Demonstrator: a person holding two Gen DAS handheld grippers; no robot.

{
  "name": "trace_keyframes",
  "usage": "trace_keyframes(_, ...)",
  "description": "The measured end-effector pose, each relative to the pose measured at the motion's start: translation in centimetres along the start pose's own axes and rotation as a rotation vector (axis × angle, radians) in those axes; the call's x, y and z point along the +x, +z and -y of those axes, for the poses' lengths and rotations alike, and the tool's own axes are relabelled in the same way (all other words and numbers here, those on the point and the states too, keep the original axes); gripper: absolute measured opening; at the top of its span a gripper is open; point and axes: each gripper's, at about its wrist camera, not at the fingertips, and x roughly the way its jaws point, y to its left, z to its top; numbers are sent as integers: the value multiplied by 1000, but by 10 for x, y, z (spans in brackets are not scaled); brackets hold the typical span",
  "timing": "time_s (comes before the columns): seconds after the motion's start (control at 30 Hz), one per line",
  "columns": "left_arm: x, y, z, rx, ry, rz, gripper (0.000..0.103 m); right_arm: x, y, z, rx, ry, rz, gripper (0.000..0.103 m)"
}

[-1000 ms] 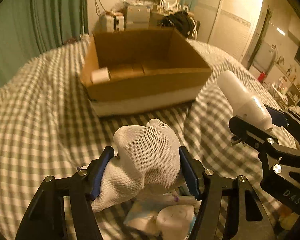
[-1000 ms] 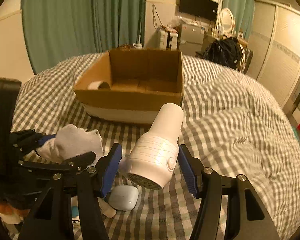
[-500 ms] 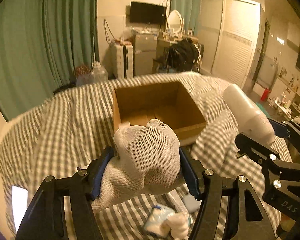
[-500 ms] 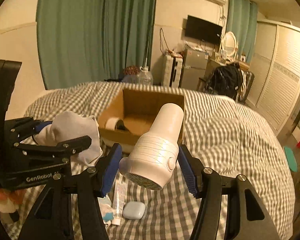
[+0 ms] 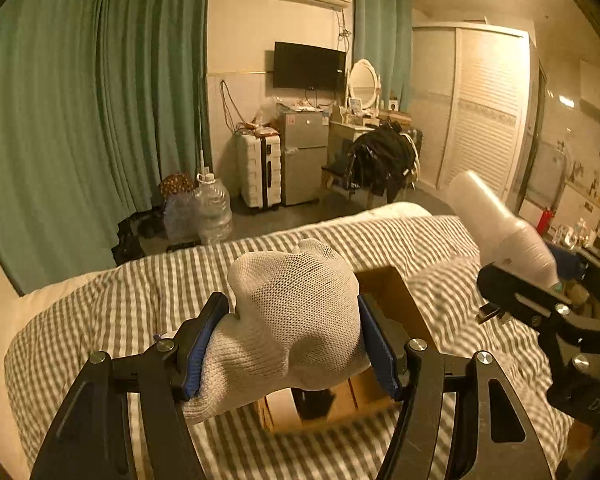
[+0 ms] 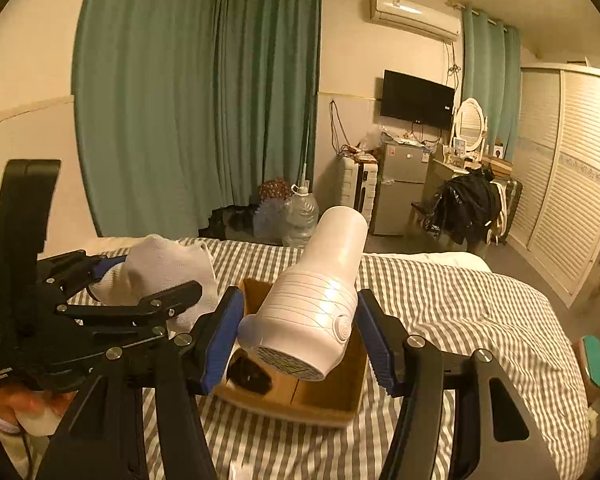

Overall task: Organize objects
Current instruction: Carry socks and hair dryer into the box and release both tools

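My left gripper [image 5: 292, 344] is shut on a bundle of white socks [image 5: 296, 320], held high above the open cardboard box [image 5: 396, 304]. My right gripper [image 6: 300, 328] is shut on a white hair dryer [image 6: 320, 300], also raised over the box [image 6: 328, 400]. In the right wrist view the left gripper with the socks [image 6: 160, 272] is at the left. In the left wrist view the hair dryer [image 5: 496, 224] is at the right. The box holds a dark object [image 6: 248, 372] and a white roll [image 5: 280, 408]; most of its inside is hidden behind the held things.
The box sits on a bed with a grey checked cover [image 6: 460, 312]. Beyond the bed are green curtains [image 5: 80, 120], water jugs [image 5: 212, 208], a suitcase [image 5: 260, 172], a small fridge [image 5: 304, 156] and a chair with dark clothes [image 5: 380, 160].
Both grippers have risen a long way with their loads and moved forward over the box. The box now lies below and behind the held socks and hair dryer.
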Motion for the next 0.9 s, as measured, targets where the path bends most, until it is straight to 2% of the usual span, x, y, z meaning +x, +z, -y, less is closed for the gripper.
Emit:
trace_keyframes(0.2, 61, 19, -2, -13, -8, -7, 67, 70, 25, 21, 74, 26, -30, 57)
trace_keyframes(0.3, 94, 4, 3, 9, -17, -33, 67, 103, 27, 28, 102, 31, -37, 57)
trace_keyframes(0.37, 118, -12, 6, 31, -31, -83, 67, 120, 23, 27, 90, 8, -42, 57)
trace_keyframes(0.47, 143, -29, 6, 23, -39, -155, 67, 153, 0, 32, 83, -6, -112, 57)
trace_keyframes(0.57, 149, -38, 9, 41, -48, -178, 67, 183, -22, 43, 130, 8, -202, 57)
trace_keyframes(0.63, 148, -44, 15, 79, -27, -174, 67, 188, -33, 48, 138, 5, -231, 57)
trace_keyframes(0.9, 150, -63, 36, 154, -19, -179, 68, 193, -60, 54, 151, 10, -267, 57)
